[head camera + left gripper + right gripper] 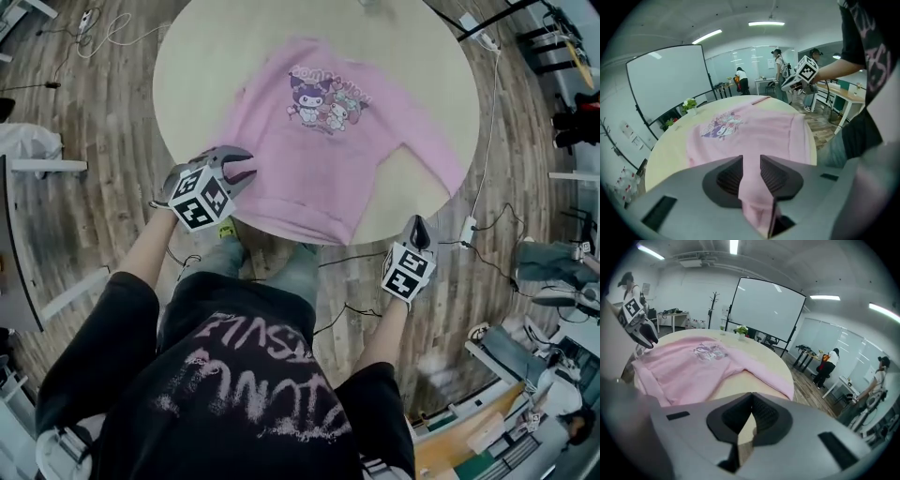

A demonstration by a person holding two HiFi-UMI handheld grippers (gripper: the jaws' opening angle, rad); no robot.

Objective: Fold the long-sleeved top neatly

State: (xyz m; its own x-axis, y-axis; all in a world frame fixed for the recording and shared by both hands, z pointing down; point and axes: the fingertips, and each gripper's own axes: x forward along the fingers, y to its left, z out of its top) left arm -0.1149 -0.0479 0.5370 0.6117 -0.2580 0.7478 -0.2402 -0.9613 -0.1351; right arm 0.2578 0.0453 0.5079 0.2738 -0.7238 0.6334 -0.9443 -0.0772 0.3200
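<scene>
Head view, steeply down: a person in a black shirt [234, 394] with pink lettering stands at the near rim of a round cream surface [206, 66], a handheld tool in each hand. The left claw [242, 167], with its marker cube [200, 195] just behind it, reaches over the rim at the near left corner of the pink long-sleeved top [328, 150]. The left gripper view shows that claw [751, 161] clenched on a fold of the top [754, 131], the pink cloth filling the gap between the ribbed pads and running back toward the rest of the garment. The right claw [419, 225] hangs just off the surface's near right edge, above the wooden floor [94, 216], and touches no cloth. In the right gripper view that claw [751, 397] is clenched tip to tip with nothing between the pads.

The top lies front up across the middle of the surface, its hem at the near rim. A cartoon print [328, 98] marks the chest. One sleeve [436, 164] stretches out to the right, its cuff reaching the surface's edge. The left side of the garment is blurred in the head view.

Farther off, cables [487, 122] trail over the floor around the surface. A large whiteboard [670, 79] stands behind it, with a small potted plant [689, 104] at the far rim. Several people [740, 79] stand among desks at the back of the room under strip lights.
</scene>
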